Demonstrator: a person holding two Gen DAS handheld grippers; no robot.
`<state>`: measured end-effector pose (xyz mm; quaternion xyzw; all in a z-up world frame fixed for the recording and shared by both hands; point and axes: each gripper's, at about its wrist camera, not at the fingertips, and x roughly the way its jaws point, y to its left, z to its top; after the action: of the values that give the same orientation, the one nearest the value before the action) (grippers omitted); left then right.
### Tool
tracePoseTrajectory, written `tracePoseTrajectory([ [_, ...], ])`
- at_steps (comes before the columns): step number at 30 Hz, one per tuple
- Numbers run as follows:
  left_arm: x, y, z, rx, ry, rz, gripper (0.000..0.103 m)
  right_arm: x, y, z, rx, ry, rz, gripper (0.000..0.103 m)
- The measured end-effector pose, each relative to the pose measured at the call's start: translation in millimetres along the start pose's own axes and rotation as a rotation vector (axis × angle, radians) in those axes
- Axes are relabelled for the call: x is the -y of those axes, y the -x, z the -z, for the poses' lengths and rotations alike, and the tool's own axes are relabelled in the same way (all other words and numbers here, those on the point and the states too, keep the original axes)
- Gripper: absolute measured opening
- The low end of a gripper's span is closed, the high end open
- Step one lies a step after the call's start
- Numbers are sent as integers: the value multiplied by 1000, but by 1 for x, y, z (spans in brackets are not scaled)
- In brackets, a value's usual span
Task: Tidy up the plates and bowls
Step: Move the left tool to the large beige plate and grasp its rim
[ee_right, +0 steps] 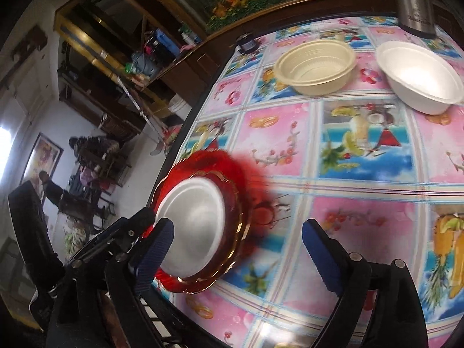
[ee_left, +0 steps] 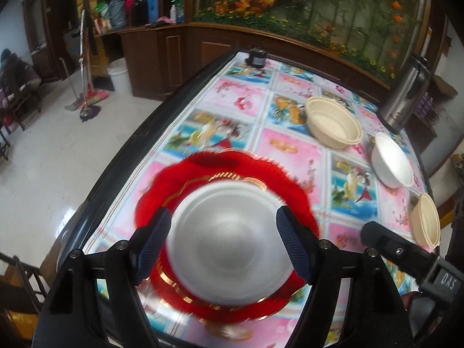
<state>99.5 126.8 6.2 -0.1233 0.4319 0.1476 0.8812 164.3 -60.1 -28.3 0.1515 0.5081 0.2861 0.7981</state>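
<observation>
A white plate (ee_left: 229,240) lies on a red scalloped plate with gold trim (ee_left: 203,162) at the table's near left; both look blurred. My left gripper (ee_left: 223,246) is open, its blue pads on either side of the white plate, above it. My right gripper (ee_right: 237,249) is open and empty over the tablecloth, just right of the same plates (ee_right: 197,226). A cream bowl (ee_left: 333,121) (ee_right: 316,66), a white bowl (ee_left: 391,159) (ee_right: 420,75) and a second cream bowl (ee_left: 426,220) stand on the table further off.
The table (ee_left: 121,159) has a dark rim and a pink and blue fruit-print cloth. A steel thermos (ee_left: 406,95) stands at the far right corner, a small dark jar (ee_left: 256,58) at the far edge. A wooden cabinet lies behind, tiled floor to the left.
</observation>
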Motion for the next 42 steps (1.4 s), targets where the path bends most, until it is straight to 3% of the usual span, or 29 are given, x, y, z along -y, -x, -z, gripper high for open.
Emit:
tracePoseTrajectory([
  [4, 25, -11, -25, -31, -28, 40, 75, 33, 15, -21, 43, -113, -31, 92],
  [9, 60, -35, -55, -77, 8, 81, 75, 55, 21, -50, 74, -179, -62, 92],
  [14, 105, -68, -81, -89, -31, 62, 75, 81, 14, -86, 74, -282, -123, 92],
  [21, 128, -120, -105, -149, 11, 29, 75, 113, -14, -130, 65, -405, -158, 92],
  [29, 140, -160, -121, -173, 40, -2, 75, 125, -44, -161, 78, -435, -102, 88],
  [34, 141, -175, -127, -179, 58, 2, 75, 131, -62, -172, 78, -442, -45, 76],
  [42, 150, -188, -128, -183, 44, -4, 75, 141, -82, -178, 70, -450, 11, 65],
])
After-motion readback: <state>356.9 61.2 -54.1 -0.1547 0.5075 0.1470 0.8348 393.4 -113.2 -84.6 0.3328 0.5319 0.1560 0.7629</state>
